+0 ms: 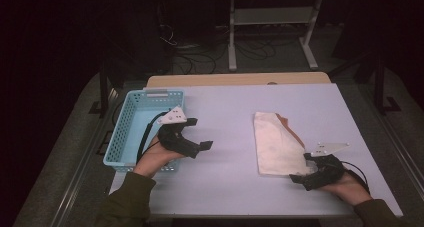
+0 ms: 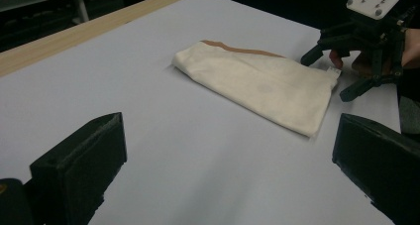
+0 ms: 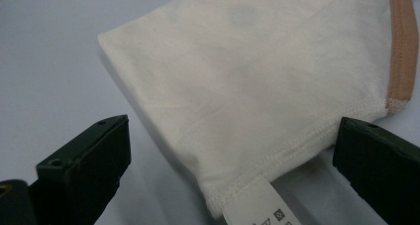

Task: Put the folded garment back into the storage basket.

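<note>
A folded cream garment (image 1: pixel 276 144) lies on the white table (image 1: pixel 225 107); the blue basket (image 1: pixel 131 118) looks empty. Both claws gape wide, holding nothing: the right gripper (image 1: pixel 306 173) straddles the hem, the left gripper (image 1: pixel 198 133) hovers near the basket. Nothing seems begun.

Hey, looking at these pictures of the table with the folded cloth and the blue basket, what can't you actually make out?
- Care label on the cloth: right gripper view, cut off by the bottom edge, print too small to read.
- Inside of the blue basket: high view, partly covered by the left gripper and hand.
- What the brown strip belongs to: tucked under the cloth's fold.
- Room beyond the table: too dark.
</note>
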`<state>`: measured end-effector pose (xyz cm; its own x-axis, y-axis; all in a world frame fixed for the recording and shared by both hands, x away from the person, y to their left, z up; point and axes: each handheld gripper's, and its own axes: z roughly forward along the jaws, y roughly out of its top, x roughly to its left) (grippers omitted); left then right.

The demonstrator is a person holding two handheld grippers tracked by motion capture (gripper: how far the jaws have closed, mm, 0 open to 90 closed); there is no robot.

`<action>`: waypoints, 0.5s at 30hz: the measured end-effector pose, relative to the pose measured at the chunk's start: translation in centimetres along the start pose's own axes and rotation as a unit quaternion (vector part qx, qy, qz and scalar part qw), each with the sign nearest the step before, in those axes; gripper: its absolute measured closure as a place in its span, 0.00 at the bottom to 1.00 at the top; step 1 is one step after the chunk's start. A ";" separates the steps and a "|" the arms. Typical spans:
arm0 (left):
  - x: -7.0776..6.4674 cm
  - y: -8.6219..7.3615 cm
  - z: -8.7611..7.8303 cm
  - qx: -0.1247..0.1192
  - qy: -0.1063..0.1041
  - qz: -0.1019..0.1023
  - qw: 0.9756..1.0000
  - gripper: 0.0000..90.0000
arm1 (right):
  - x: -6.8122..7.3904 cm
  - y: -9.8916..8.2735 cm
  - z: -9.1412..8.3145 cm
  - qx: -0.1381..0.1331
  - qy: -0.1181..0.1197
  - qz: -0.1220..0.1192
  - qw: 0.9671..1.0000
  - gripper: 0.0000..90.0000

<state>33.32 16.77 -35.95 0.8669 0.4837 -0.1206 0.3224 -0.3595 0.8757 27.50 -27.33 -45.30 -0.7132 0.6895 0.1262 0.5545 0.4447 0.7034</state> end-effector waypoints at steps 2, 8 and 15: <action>-0.1 0.1 0.2 0.001 -0.001 0.002 1.000 0.00 | 0.0 0.0 0.0 0.000 0.000 0.000 1.000 0.01; -0.4 0.5 1.0 0.003 -0.006 0.005 1.000 0.00 | -0.1 0.0 -0.1 -0.001 0.000 0.001 1.000 0.01; -0.6 1.1 1.9 0.003 -0.013 0.011 1.000 0.00 | 0.0 0.1 -0.1 -0.002 -0.001 0.000 1.000 0.01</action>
<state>33.87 14.54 -35.80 0.8831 0.4552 -0.1139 0.3057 -0.3740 0.8756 27.50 -27.39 -45.17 -0.7123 0.6909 0.1241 0.5521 0.4422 0.7069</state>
